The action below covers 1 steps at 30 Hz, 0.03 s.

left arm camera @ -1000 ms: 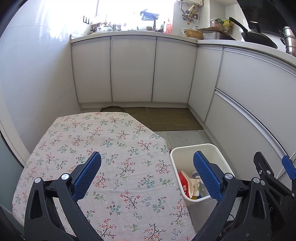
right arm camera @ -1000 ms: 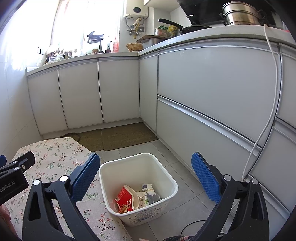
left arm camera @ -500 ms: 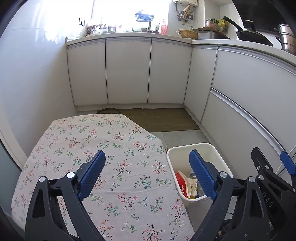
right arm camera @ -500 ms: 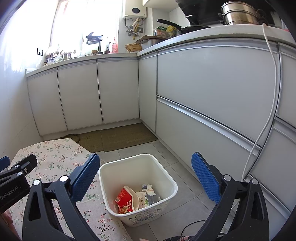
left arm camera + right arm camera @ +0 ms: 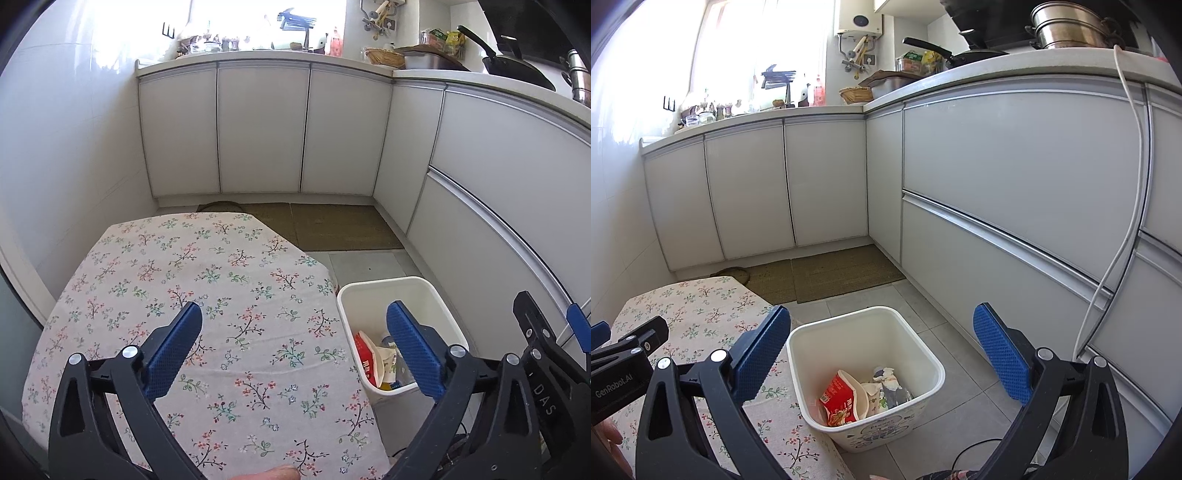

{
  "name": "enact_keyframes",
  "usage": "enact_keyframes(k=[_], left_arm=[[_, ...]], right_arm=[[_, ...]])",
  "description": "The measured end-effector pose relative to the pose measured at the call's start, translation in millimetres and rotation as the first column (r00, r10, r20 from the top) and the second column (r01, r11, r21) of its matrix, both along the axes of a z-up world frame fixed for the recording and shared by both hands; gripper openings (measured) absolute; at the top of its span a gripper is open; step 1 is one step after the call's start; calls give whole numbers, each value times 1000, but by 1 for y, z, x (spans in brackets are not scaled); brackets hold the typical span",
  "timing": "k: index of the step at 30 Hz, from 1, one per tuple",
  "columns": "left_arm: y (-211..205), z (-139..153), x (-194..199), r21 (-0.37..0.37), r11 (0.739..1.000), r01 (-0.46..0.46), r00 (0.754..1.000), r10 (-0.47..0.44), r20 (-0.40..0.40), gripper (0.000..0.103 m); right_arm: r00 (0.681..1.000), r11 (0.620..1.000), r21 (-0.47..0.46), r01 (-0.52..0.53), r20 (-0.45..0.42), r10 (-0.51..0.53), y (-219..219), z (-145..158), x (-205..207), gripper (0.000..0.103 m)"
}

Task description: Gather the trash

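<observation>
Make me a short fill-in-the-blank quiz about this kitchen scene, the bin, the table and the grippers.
1. The white bin stands on the ____.
2. The biggest piece of trash in the bin is coloured ____.
3. The table is covered by a cloth with a ____ pattern.
4. Between the fingers of the right gripper there is ____.

Missing words: floor; red; floral; nothing

Floral-clothed table [image 5: 221, 280]; bin [image 5: 923, 354] on floor [image 5: 960, 369]

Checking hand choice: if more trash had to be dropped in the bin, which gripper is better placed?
Probably right: the right gripper frames the white bin between empty jaws. The left gripper, jaws opening, faces mostly the floral tablecloth.
</observation>
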<state>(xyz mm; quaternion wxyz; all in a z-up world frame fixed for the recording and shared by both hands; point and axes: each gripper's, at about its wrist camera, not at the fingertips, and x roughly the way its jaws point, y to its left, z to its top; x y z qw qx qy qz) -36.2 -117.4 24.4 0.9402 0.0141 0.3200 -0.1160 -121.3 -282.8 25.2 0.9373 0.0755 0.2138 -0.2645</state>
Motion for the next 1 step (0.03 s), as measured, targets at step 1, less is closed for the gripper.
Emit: enact_keyframes(k=[1], left_arm=[[0,0,0,2,1000,1,1000,-1,1,96]], right_arm=[[1000,1000,0,0,-1,0,0,0,0,96]])
